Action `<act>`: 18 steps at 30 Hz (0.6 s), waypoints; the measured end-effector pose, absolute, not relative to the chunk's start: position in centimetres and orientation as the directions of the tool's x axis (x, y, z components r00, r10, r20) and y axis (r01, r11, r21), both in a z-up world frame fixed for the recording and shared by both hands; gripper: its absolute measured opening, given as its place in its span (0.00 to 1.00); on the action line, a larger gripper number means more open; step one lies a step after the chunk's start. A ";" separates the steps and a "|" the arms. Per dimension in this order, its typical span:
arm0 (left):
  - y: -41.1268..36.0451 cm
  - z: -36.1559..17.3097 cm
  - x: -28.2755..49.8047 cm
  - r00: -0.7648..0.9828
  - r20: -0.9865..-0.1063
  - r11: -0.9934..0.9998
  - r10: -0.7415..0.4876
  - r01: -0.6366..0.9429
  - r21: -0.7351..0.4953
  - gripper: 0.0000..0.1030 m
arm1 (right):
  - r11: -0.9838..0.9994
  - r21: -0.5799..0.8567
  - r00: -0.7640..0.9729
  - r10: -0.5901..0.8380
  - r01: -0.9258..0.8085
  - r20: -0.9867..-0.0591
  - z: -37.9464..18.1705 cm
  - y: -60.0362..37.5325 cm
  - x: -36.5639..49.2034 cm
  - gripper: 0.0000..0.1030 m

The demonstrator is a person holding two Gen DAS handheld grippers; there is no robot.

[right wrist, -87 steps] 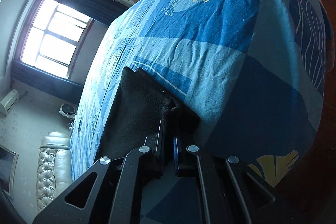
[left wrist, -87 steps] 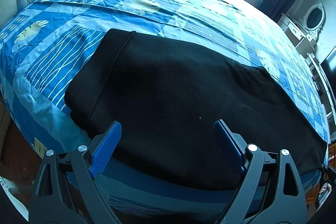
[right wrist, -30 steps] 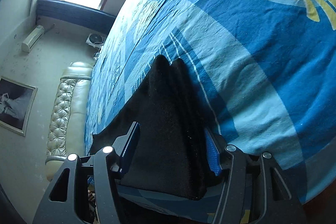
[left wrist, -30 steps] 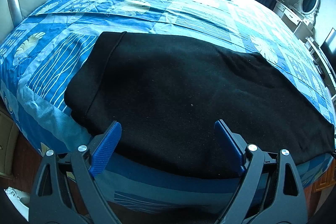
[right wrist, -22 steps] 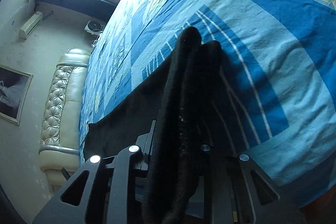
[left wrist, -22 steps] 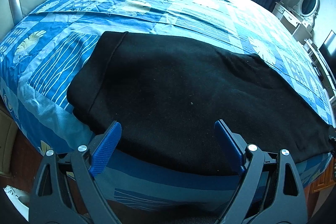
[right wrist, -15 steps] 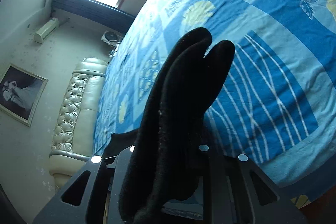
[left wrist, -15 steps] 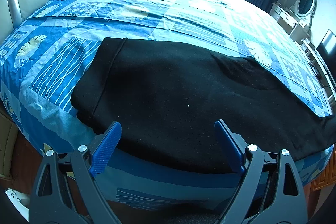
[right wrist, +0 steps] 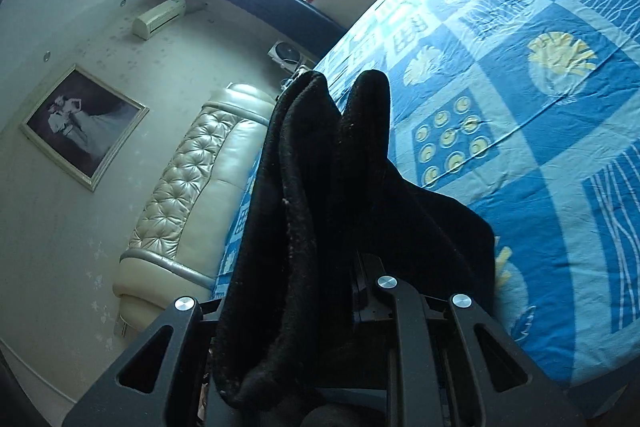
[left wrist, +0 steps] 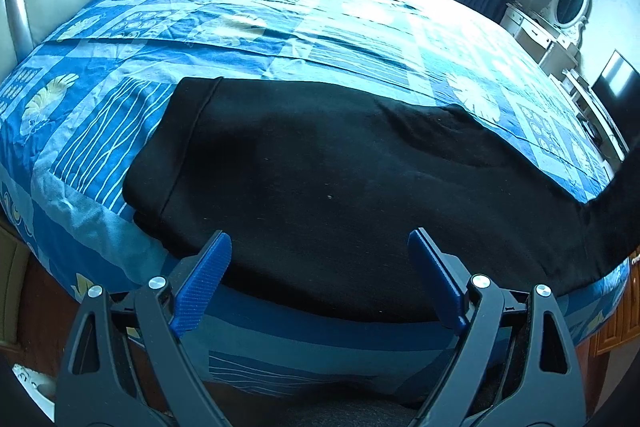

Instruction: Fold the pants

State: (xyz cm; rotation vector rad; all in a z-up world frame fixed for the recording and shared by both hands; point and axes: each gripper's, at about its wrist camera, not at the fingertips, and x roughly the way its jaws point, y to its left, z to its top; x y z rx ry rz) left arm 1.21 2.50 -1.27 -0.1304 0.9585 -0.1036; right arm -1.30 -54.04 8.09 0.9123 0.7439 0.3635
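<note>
Two grippers here: the left gripper [left wrist: 316, 279] hangs with jaws spread wide and empty at the near edge of the bed [left wrist: 280, 27], while the right gripper [right wrist: 340, 267] pinches the black pants' [left wrist: 340, 179] leg ends aloft. The pants run lengthwise along that edge, waistband left, with bare bedspread beyond.

Left tool [left wrist: 320, 275] open above black pants [left wrist: 340, 187] on bed [left wrist: 280, 19].
</note>
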 end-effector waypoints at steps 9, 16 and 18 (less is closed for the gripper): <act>0.7 -1.3 0.6 0.561 -0.810 0.985 -0.170 0.089 -0.145 0.87 | 0.729 0.684 0.584 0.543 0.029 -0.603 4.4 -43.0 2.9 0.19; 0.1 -1.2 0.4 0.564 -0.807 0.985 -0.172 0.108 -0.134 0.87 | 0.879 0.476 0.500 0.400 0.028 -0.768 0.4 -36.5 4.6 0.19; 0.0 -1.1 0.4 0.567 -0.806 0.985 -0.172 0.111 -0.132 0.87 | 0.920 0.392 0.483 0.336 0.016 -0.809 -0.7 -35.0 4.8 0.19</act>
